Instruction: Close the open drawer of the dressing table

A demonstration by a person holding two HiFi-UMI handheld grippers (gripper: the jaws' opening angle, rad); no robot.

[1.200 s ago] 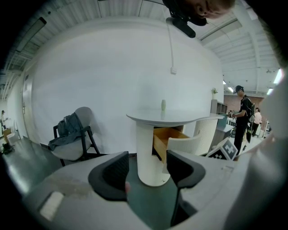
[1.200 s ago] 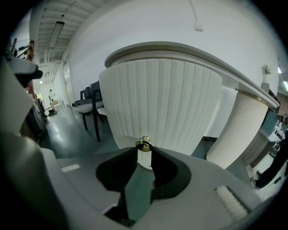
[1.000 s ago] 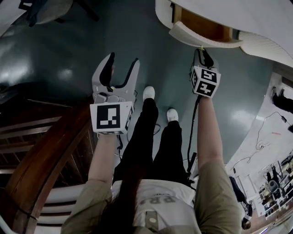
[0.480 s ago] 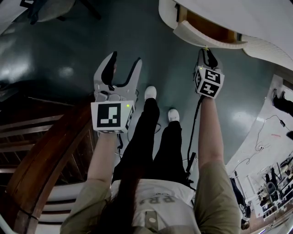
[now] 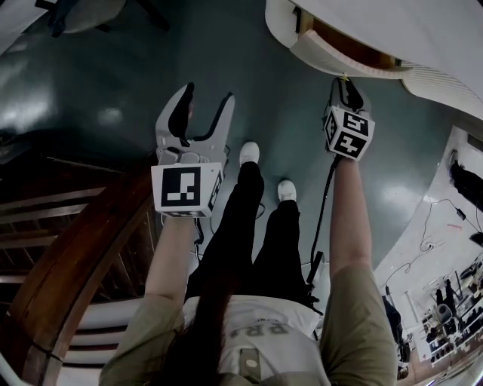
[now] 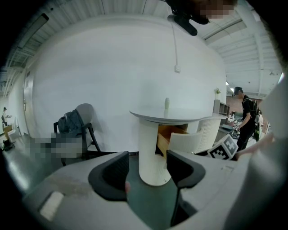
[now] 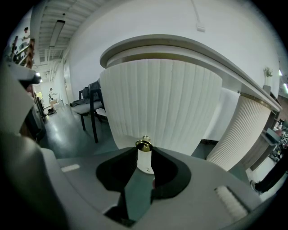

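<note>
Scarcely anything is changing from a second ago: the right gripper (image 7: 144,155) and the drawer (image 5: 339,56) are sitting a shade nearer the dressing table (image 5: 392,22), and the left gripper (image 5: 205,98) is holding its place.

The drawer is still standing partly out of the table, ahead and to the person's right, with its wooden inside showing. The right gripper's jaws are clenching the small brass knob (image 7: 144,144) on the ribbed drawer front (image 7: 157,99), right at their tips. The left gripper is hanging over the floor with its jaws apart and nothing between them.

Risks, as I am judging them:
- With so shallow a hold, the jaws are likely to slide off the round knob if the push is angled.
- A push running off the drawer's line is liable to skew it and jam it.
- A hard shove is risking a slam, or strain on the knob.
</note>
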